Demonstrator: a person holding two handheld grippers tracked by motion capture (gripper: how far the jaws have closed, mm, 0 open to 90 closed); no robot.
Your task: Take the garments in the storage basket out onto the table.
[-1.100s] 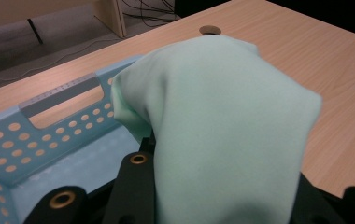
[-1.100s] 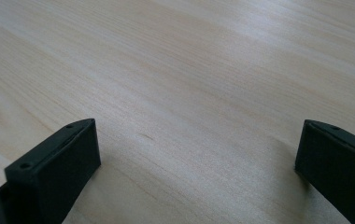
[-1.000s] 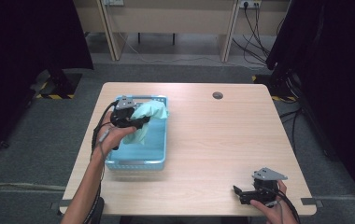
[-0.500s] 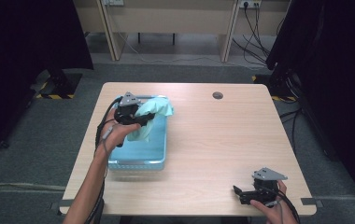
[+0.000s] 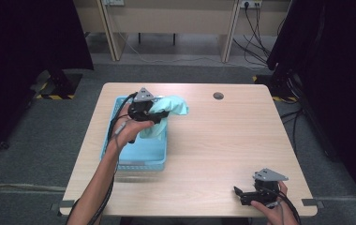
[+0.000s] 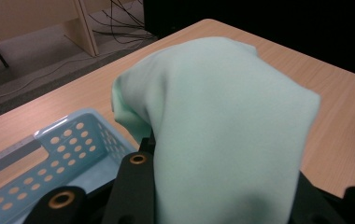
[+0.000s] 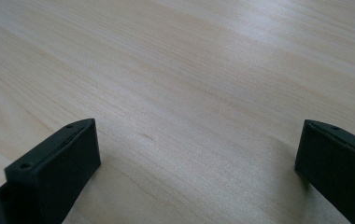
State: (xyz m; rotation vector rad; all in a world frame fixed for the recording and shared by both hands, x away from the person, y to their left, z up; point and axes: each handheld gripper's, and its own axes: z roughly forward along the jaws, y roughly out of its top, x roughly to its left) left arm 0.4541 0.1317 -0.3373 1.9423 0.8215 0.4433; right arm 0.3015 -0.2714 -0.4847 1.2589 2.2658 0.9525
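Note:
A pale mint-green cloth (image 5: 166, 112) hangs from my left gripper (image 5: 159, 115), which is shut on it above the far right corner of a light blue perforated basket (image 5: 136, 157). In the left gripper view the cloth (image 6: 227, 135) drapes over the jaws and hides their tips, with the basket (image 6: 49, 144) below at the left. My right gripper (image 5: 239, 196) rests low at the table's near right corner, held by a hand. In the right gripper view its two black fingers (image 7: 59, 158) stand wide apart over bare wood, open with nothing between them.
The light wooden table (image 5: 223, 140) has a round dark cable grommet (image 5: 218, 96) near its far edge. Behind the table stand desk legs and loose cables on a grey floor. Dark curtains hang at both sides.
My left gripper has lifted the cloth up and carried it toward the far right, from inside the basket to above its far right corner. The right gripper has not moved.

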